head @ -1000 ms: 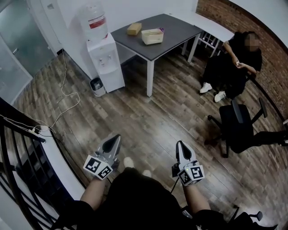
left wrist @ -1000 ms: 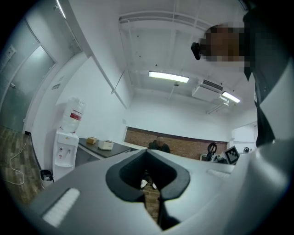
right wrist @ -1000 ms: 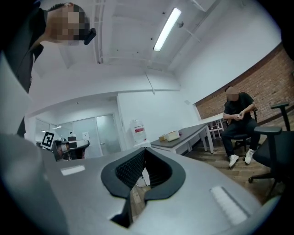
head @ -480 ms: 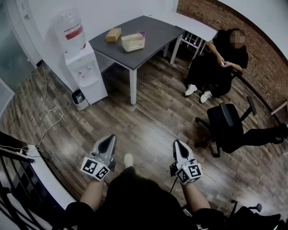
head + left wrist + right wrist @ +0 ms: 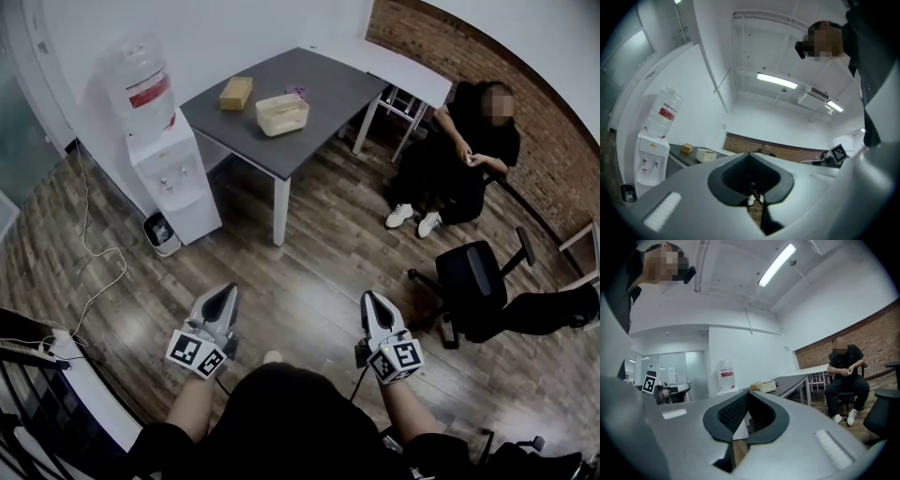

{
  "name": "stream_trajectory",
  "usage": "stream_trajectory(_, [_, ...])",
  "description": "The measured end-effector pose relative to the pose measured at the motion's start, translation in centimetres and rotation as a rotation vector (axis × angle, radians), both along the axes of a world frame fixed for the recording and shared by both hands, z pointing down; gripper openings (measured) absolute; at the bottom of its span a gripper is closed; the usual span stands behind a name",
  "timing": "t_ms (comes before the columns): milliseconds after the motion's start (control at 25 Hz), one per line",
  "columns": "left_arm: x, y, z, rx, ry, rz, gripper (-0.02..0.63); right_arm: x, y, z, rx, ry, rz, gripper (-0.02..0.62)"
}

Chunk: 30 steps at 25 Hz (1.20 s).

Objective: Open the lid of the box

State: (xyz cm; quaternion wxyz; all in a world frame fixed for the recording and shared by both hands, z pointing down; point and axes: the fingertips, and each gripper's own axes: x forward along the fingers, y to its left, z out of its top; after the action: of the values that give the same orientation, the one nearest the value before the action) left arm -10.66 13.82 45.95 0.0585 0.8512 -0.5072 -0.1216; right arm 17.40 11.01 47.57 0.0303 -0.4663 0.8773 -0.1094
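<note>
A cream box with a lid [image 5: 282,113] sits on the grey table [image 5: 319,84] at the far side of the room, next to a small brown box [image 5: 236,92]. Both grippers are held low over the wooden floor, far short of the table. My left gripper [image 5: 228,292] is shut with nothing in it, and so is my right gripper [image 5: 367,297]. The cream box [image 5: 706,154] shows small beyond the left gripper [image 5: 749,154] in the left gripper view. In the right gripper view the cream box [image 5: 765,386] lies just past the right gripper [image 5: 747,393].
A water dispenser [image 5: 161,159] with a small bin [image 5: 161,232] stands left of the table. A person [image 5: 464,155] sits by the brick wall at the right. A black office chair [image 5: 473,281] stands near my right gripper. A cable [image 5: 94,253] runs along the floor on the left.
The table, dispenser and seated person have shifted in the head view as the camera moved through the room. Both grippers keep their place in the view, still shut.
</note>
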Motion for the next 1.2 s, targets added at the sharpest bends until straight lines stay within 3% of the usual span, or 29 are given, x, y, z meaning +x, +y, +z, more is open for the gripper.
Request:
stream_trajectory(480, [-2.4, -2.9, 2.5, -0.075, 0.016, 0.002, 0.000, -5.9, -4.3, 1.3, -0.062, 0.057, -0.090, 0.002])
stream_trajectory(880, [-5.8, -5.1, 2.8, -0.096, -0.007, -0.139, 0.000, -9.6, -11.7, 2.2, -0.063, 0.013, -0.201, 0.002])
stream_trajectory(1200, [-5.8, -12.7, 1.3, -0.059, -0.046, -0.187, 0.000, -11.6, -19.9, 1.7, -0.020, -0.005, -0.306, 0.003])
